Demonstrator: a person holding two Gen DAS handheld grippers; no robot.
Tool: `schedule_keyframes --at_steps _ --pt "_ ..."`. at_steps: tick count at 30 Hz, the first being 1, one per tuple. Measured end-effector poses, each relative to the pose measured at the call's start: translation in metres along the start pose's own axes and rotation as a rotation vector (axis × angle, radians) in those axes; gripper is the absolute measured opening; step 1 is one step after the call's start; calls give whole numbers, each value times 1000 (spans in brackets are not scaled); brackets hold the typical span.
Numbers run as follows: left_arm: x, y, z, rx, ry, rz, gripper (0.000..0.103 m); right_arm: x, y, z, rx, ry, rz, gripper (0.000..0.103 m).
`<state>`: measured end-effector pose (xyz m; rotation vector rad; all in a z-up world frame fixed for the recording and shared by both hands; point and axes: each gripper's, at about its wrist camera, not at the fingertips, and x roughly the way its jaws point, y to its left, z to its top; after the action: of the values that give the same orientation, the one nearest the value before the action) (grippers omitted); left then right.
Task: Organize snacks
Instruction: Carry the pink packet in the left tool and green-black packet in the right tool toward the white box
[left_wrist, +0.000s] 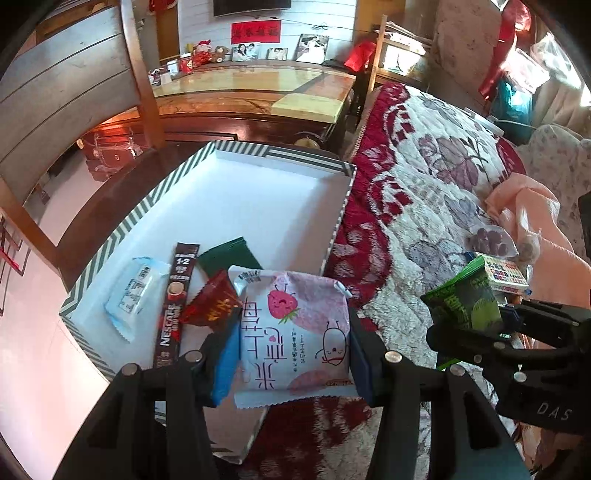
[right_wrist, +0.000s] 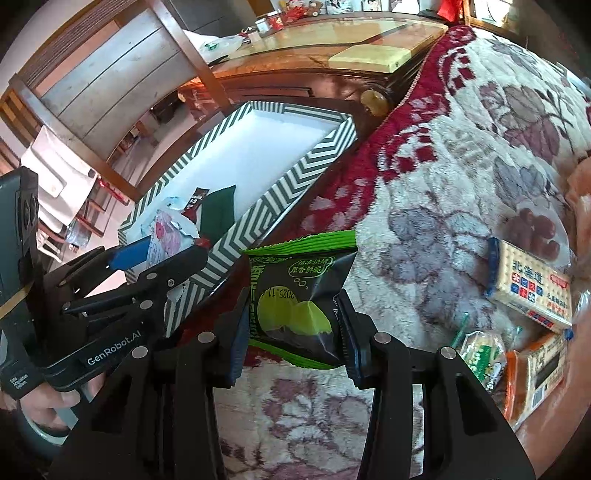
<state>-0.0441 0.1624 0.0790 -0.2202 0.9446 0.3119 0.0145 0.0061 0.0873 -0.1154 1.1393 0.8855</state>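
Note:
My left gripper is shut on a pink-and-white strawberry snack packet, held over the near corner of a striped white box. In the box lie a Nescafe stick, a red packet, a dark green packet and a pale blue packet. My right gripper is shut on a green-and-black snack packet, held above the blanket just right of the box. The left gripper with its pink packet shows in the right wrist view.
A red and white floral blanket covers the surface right of the box. On it lie a cracker pack, a small green-white packet and an orange-edged pack. A wooden chair and a sideboard stand behind.

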Motion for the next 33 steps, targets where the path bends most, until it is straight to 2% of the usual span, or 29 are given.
schedule_keyframes --at_steps 33 --pt "0 78 3 -152 5 64 55 43 75 34 -169 85 33 42"
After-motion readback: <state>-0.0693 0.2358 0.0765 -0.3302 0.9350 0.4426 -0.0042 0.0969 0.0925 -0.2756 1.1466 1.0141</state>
